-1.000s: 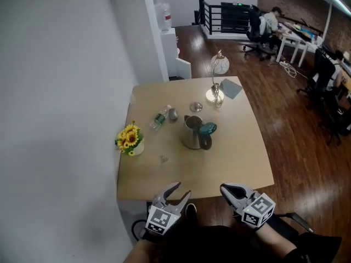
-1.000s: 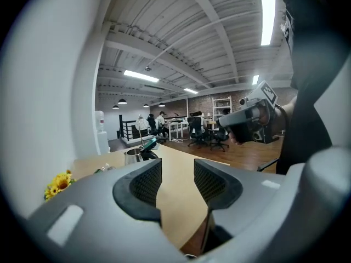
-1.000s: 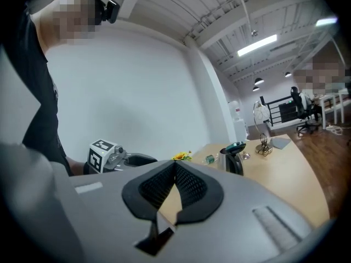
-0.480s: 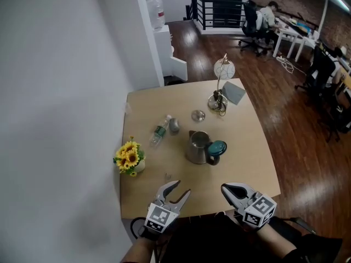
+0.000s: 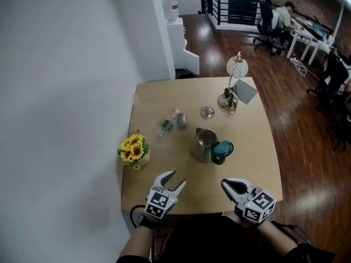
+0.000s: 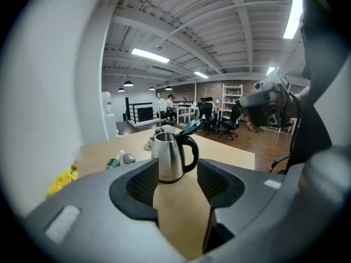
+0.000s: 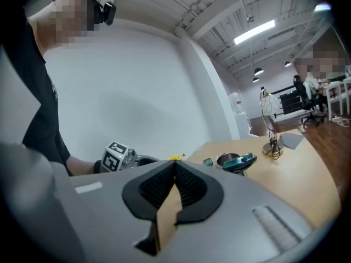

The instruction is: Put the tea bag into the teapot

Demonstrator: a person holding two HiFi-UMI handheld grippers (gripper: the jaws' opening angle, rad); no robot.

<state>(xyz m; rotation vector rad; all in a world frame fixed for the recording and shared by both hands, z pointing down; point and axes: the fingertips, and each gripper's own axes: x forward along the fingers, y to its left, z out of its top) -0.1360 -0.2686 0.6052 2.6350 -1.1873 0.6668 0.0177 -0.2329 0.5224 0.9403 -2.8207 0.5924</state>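
A steel teapot stands mid-table with its teal lid flipped open to the right. In the left gripper view the teapot stands straight ahead, framed between the jaws. My left gripper hovers at the table's near edge, its jaws opening with nothing between them. My right gripper hangs over the near edge right of it, its jaws meeting at the tips and holding nothing. From the right gripper view only the teal lid shows. I cannot make out a tea bag in any view.
Sunflowers in a small pot stand at the table's left edge. A lying bottle, a grey pebble-like thing and a small round dish lie behind the teapot. A lamp and a grey pad fill the far right corner. A white wall runs along the left.
The head view has shifted, so the table sits a little differently in frame. Both grippers stay by the near edge. The left jaws look slightly wider.
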